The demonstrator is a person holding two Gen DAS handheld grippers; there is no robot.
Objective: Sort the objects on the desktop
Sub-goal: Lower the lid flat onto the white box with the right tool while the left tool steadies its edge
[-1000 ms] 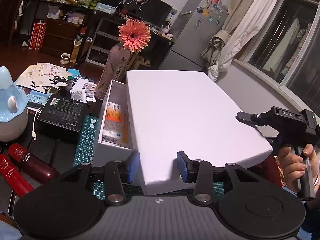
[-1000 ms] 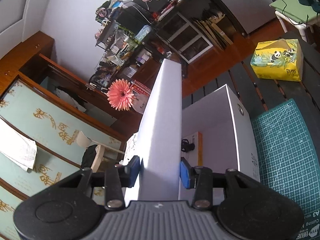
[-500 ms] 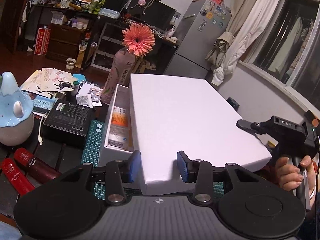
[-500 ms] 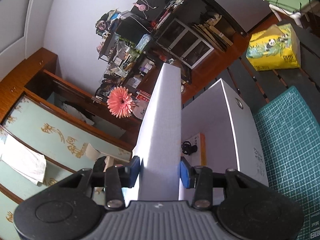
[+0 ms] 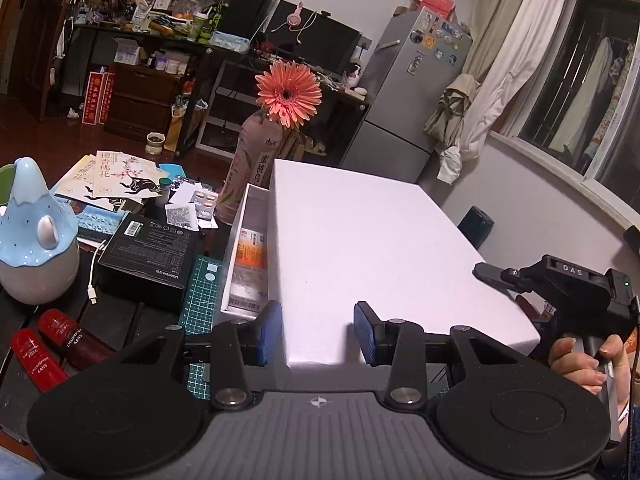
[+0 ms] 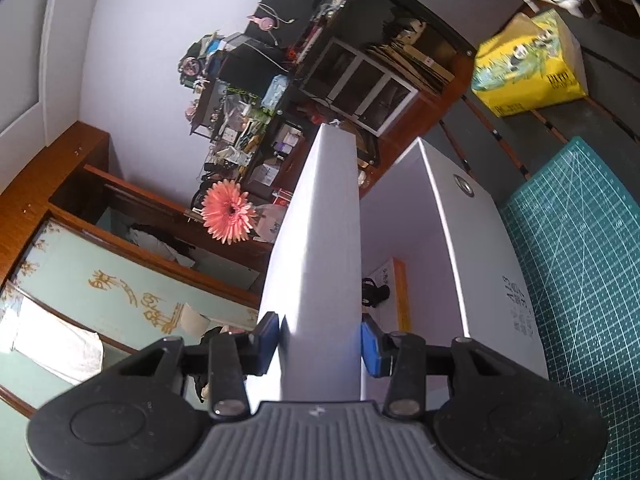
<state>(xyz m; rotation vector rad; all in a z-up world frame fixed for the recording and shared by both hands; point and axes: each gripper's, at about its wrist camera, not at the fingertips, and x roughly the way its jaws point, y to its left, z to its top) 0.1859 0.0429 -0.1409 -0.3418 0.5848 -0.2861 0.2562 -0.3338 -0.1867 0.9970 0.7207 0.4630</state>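
I hold the white lid [image 5: 372, 256] over the box [image 6: 472, 264] — offset right.
Left gripper [image 5: 318, 332] and right gripper [image 6: 318, 344] both clamp its edges.

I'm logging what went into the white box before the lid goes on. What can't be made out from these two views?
- Left wrist view: the lid covers most of the box; only a medicine packet shows.
- Right wrist view: the lid hides half the box; a small black item is too small to identify.
- The side lettering is blurred.
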